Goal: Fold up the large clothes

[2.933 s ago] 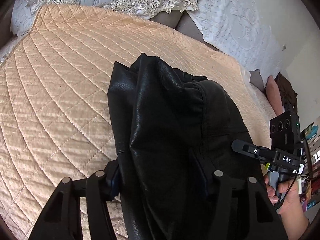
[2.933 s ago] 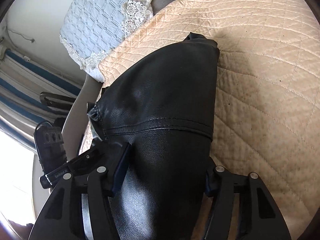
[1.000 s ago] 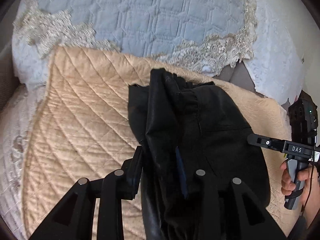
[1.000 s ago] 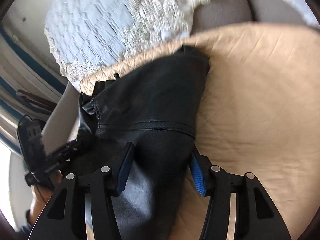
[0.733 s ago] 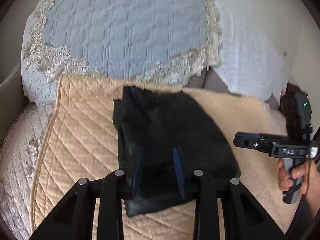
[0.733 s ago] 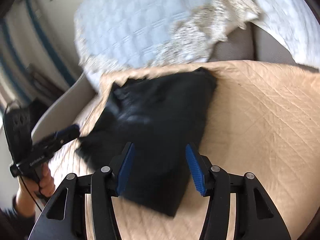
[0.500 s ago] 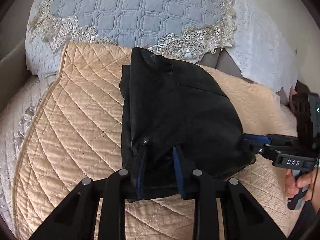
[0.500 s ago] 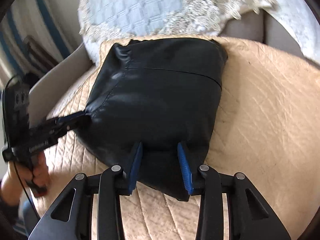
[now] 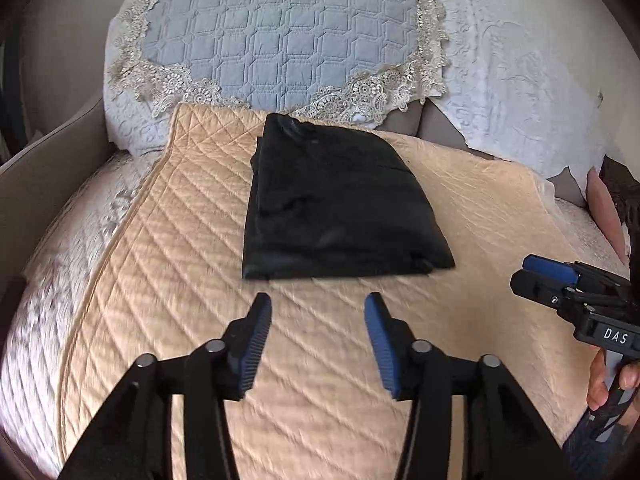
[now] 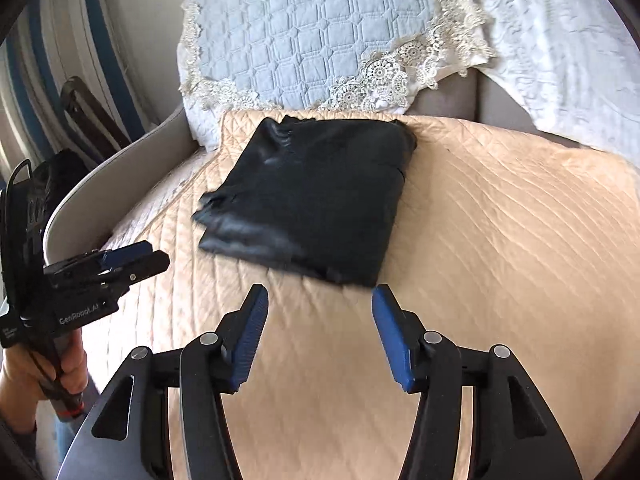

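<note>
A black leather-like garment (image 9: 336,208) lies folded into a flat rectangle on the beige quilted cover (image 9: 168,280), near its far edge. My left gripper (image 9: 318,312) hovers just short of the garment's near edge, jaws opening, nothing between its blue pads. In the right wrist view the same folded garment (image 10: 316,200) lies ahead of my right gripper (image 10: 320,304), whose jaws are also opening and empty. Each gripper shows in the other's view: the right gripper (image 9: 548,276) at the right edge, the left gripper (image 10: 132,260) at the left, each held by a hand.
A pale blue quilted pillow with lace trim (image 9: 280,36) leans behind the garment. White embroidered bedding (image 9: 520,80) lies at the right. A grey padded bed frame (image 10: 108,184) curves along the left side, with a striped curtain (image 10: 48,80) beyond it.
Both grippers let go of the black garment and drew back from it. The garment now lies flat and folded on the cover, with both pairs of jaws wider apart and empty.
</note>
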Available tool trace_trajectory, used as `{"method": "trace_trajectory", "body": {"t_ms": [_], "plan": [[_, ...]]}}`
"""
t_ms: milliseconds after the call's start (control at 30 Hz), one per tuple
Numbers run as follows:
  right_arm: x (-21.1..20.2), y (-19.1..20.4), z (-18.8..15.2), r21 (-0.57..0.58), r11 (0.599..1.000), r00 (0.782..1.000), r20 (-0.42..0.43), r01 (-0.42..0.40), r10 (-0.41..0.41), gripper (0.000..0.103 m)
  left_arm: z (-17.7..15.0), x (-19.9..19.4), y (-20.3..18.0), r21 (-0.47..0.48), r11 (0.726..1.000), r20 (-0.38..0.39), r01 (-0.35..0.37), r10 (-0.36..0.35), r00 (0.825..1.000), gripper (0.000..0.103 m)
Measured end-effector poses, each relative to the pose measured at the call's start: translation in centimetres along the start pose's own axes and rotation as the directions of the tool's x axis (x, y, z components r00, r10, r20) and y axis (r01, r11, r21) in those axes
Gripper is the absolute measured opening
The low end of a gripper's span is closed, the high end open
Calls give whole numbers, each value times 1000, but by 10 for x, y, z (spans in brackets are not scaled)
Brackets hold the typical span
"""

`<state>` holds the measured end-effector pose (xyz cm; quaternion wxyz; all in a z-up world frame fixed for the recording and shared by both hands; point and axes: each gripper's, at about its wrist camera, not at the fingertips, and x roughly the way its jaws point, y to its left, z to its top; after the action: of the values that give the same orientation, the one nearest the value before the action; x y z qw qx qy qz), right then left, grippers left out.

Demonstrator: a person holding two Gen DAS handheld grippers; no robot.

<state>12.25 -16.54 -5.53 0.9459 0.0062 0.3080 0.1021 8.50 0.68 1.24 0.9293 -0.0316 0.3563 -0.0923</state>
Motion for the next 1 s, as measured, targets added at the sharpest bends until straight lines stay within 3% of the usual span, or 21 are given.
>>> {"method": "trace_trajectory", "body": {"t_ms": [200, 333, 467, 700, 1000], "plan": [[6, 6, -34, -17, 999, 999, -33, 34, -35, 58, -27, 2, 2, -10, 999, -52, -48, 47, 998, 56], [25, -2, -38, 0, 998, 997, -53, 55, -55, 58, -32, 19, 12, -2, 995, -79, -105, 104, 991, 56], [38, -5, -38, -1, 998, 995, -64, 70, -70, 58, -34, 33, 24, -34, 993, -114, -115, 110, 987, 56], [66, -1, -35, -36, 996, 993, -87, 81, -84, 58, -31, 46, 26, -26, 992, -105, -125, 121, 987, 63], [79, -4, -35, -21, 997, 991, -109, 72, -74, 67, -30, 58, 22, 14, 991, -90, -130, 130, 987, 74]]}}
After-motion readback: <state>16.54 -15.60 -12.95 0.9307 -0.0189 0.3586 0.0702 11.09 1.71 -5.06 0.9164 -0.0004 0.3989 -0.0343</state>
